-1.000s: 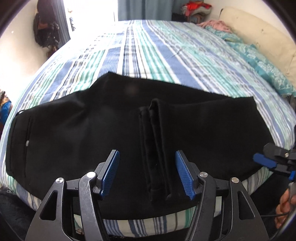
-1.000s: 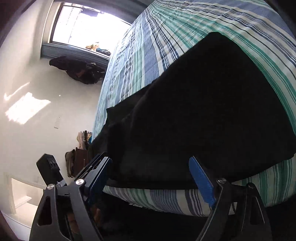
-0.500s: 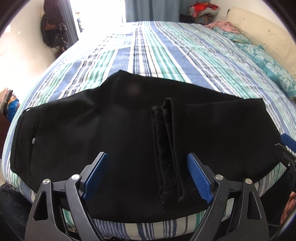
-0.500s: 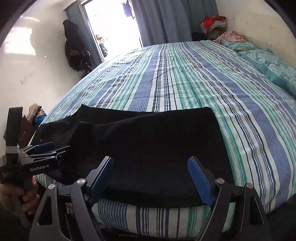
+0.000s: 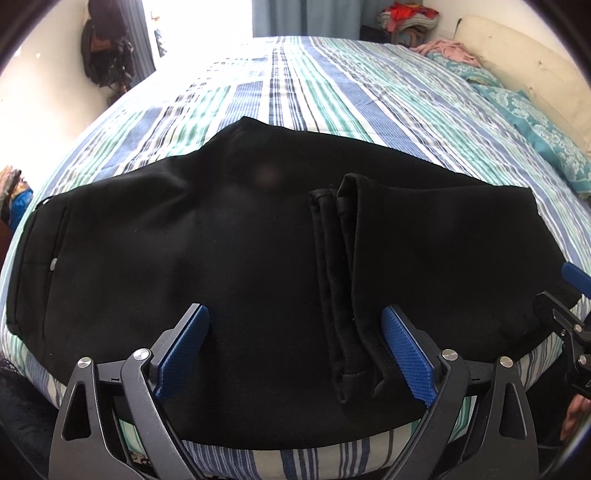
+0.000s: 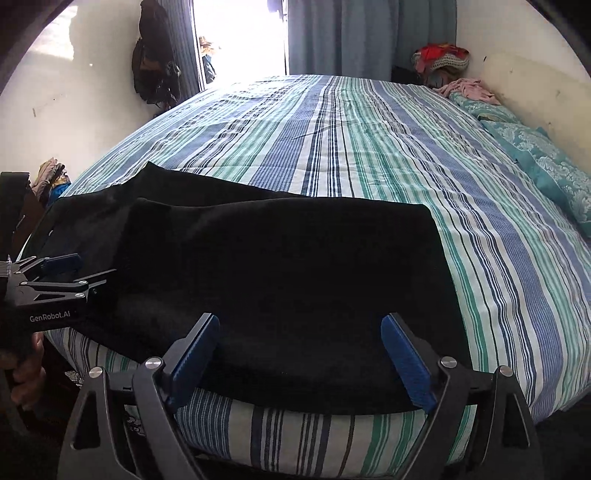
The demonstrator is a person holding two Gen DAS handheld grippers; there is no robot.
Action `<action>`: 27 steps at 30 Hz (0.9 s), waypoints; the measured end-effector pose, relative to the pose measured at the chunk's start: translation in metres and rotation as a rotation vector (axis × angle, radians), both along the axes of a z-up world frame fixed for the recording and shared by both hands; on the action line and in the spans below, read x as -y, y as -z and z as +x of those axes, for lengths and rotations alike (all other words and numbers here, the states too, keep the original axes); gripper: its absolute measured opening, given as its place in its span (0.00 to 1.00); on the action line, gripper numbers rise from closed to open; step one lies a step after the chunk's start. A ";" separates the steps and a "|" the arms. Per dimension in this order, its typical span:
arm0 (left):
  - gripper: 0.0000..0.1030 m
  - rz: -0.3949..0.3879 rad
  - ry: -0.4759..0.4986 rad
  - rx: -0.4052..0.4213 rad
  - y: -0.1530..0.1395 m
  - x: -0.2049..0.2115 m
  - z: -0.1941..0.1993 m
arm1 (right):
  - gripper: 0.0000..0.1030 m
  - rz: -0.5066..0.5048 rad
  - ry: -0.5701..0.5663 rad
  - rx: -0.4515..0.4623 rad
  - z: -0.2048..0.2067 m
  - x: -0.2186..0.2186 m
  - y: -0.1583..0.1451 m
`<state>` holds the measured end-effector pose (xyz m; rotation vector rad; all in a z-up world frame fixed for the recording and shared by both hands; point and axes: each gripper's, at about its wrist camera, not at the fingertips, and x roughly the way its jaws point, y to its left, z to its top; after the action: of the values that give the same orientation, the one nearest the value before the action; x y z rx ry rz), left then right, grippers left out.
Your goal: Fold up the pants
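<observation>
Black pants (image 5: 229, 266) folded on the striped bed (image 6: 369, 147).
Left gripper (image 5: 293, 354) and right gripper (image 6: 299, 363), both spread, hover at the bed's near edge, pants just beyond their tips.

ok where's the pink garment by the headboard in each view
Left wrist: pink garment at upper right, past the teal pillow.
Right wrist: pink garment at upper right, beside the wall.
Shared landmark: the red and grey clothes pile just left of it.
</observation>
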<state>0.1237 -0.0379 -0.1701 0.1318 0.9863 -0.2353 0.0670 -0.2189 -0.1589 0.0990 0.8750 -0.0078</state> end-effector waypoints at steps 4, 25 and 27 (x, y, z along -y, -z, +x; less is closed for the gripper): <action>0.95 -0.005 0.000 -0.001 0.001 -0.001 0.002 | 0.94 -0.020 0.011 0.013 0.000 -0.001 -0.001; 1.00 -0.009 0.012 -0.003 0.008 -0.004 0.005 | 1.00 -0.045 0.055 -0.072 0.010 -0.001 0.019; 1.00 -0.013 0.014 -0.007 0.008 -0.005 0.006 | 1.00 -0.031 0.059 -0.078 0.010 0.001 0.022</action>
<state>0.1296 -0.0331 -0.1785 0.1263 0.9907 -0.2555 0.0773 -0.2196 -0.1805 0.0957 0.9494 -0.0805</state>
